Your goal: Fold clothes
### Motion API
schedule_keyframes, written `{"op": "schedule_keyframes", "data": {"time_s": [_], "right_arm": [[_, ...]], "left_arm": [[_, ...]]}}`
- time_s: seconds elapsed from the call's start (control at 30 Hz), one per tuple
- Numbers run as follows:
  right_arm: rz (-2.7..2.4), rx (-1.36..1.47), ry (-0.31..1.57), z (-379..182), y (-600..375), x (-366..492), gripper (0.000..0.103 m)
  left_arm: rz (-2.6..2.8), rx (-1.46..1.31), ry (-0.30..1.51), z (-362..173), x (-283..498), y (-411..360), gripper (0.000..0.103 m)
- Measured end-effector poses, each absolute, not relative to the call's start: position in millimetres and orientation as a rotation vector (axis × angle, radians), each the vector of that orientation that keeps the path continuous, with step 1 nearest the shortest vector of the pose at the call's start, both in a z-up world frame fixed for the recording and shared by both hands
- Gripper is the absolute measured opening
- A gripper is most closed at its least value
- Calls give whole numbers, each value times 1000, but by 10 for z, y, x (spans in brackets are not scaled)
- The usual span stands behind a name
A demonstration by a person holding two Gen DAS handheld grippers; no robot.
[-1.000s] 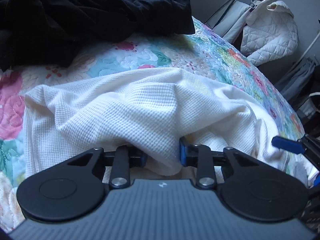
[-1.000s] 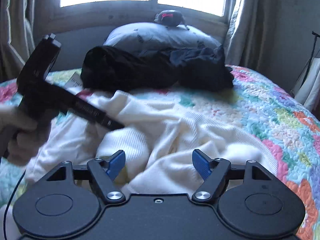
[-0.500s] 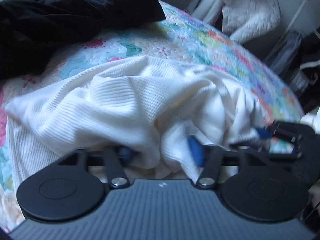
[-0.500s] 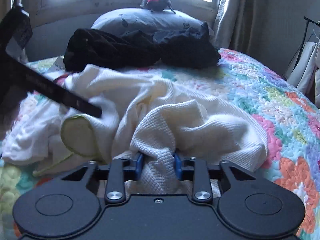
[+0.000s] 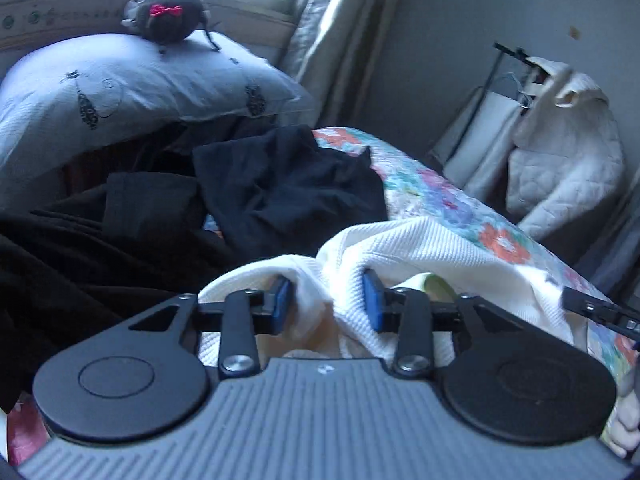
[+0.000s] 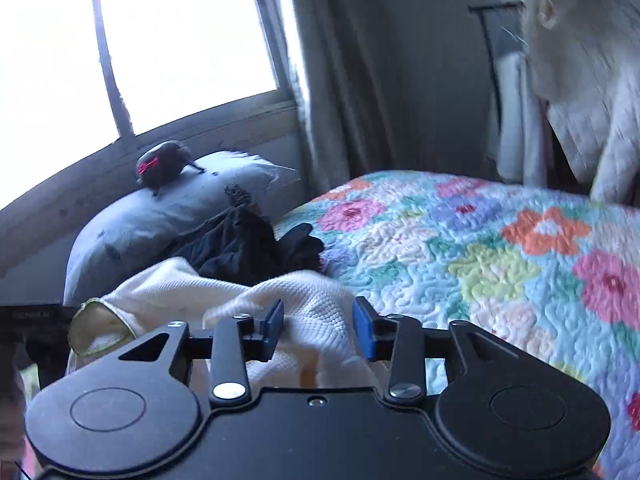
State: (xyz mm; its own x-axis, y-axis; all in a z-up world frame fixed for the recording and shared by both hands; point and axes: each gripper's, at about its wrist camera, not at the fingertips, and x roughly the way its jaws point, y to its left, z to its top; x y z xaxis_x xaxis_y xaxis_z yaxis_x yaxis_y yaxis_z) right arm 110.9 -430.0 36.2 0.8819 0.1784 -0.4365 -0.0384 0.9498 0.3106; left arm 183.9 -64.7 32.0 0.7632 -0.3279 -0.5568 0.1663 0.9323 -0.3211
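On quilt (image 6: pixel 500 248) — cream garment (image 5: pixel 420 248) bunched between both grippers' opening jaws.

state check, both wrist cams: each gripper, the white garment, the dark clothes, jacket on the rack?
left gripper: jaws opening, white waffle-knit cloth bunched between them
right gripper: jaws opening, same cloth between them
white garment: crumpled, unfolded, lifted at both gripped spots
dark clothes: loose heap, unfolded, by the pillow
white jacket: hanging on the rack
quilt: spread flat on the bed
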Motion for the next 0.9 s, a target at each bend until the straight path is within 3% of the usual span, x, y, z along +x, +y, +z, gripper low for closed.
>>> {"op": "schedule_keyframes", "data": {"time_s": [0.17, 0.23, 0.57, 0.67, 0.9], "right_arm": [[230, 376, 515, 132, -4306, 682, 60], [307, 420, 565, -10, -4252, 524, 60], [421, 325, 707, -251, -3666, -417, 65], [414, 265, 731, -240, -3546, -778, 74], [309, 135, 698, -39, -3449, -1267, 74]], "left_arm": [[-297, -199, 669, 166, 1592, -536, 59], [-309, -170, 682, 100, 1394, -516, 68], [-433, -13, 853, -302, 368, -609, 73], [-419, 10, 894, -415, 135, -504, 73], [-407, 66, 834, -345, -298, -341, 73]]}}
